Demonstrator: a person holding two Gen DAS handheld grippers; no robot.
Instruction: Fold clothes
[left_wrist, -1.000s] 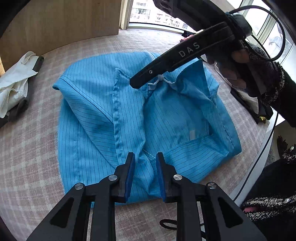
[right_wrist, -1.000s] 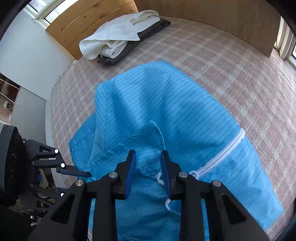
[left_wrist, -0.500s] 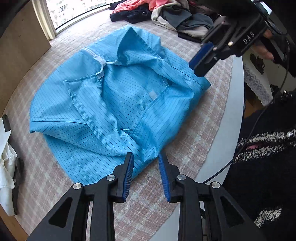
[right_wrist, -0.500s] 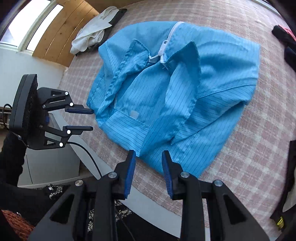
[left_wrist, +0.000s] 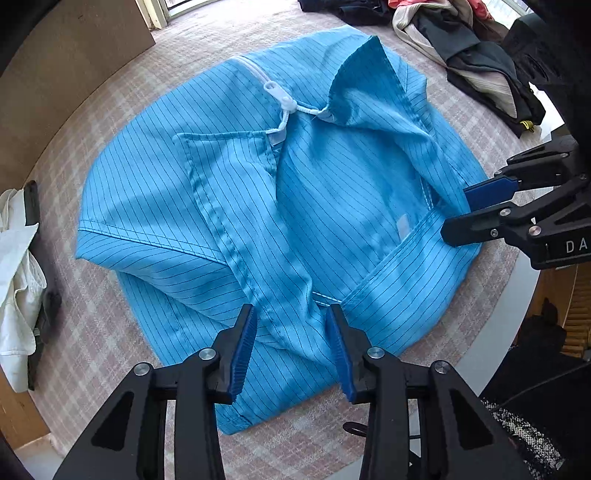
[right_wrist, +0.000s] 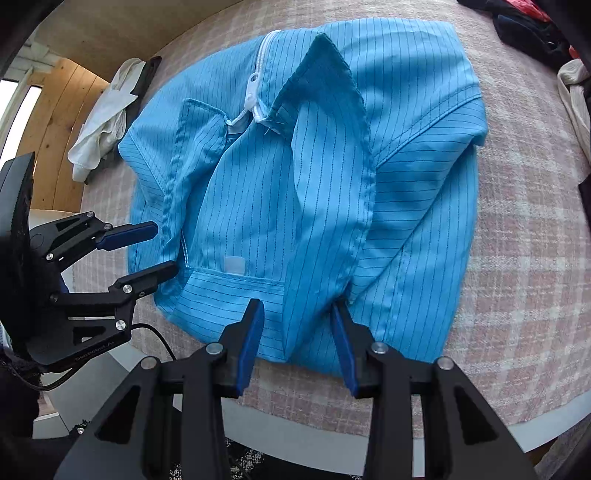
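Observation:
A blue pinstriped jacket (left_wrist: 229, 192) with a white zipper (left_wrist: 280, 99) lies folded on the pink checked tablecloth (left_wrist: 110, 350); it also fills the right wrist view (right_wrist: 406, 110). My left gripper (left_wrist: 291, 317) points down over the jacket's near edge. Its jaws are closing, with the left collar fold between them and the pads apart from it. My right gripper (right_wrist: 295, 310) straddles the right collar fold near the table's edge. Its jaws are opening, and the cloth between them is loose. Each gripper shows in the other view: right gripper (left_wrist: 458, 214), left gripper (right_wrist: 164, 249).
A white garment (left_wrist: 18, 277) on something dark lies at the table's far left, also seen as the white garment (right_wrist: 107, 122). A heap of dark and beige clothes (left_wrist: 469, 48) sits at the far right. The round table's pale rim (left_wrist: 517, 295) runs close behind the grippers.
The right gripper has swung from above the zipper to the jacket's near corner. The left gripper has shifted onto the collar fold. Both wrists have rolled. The jacket has stayed put.

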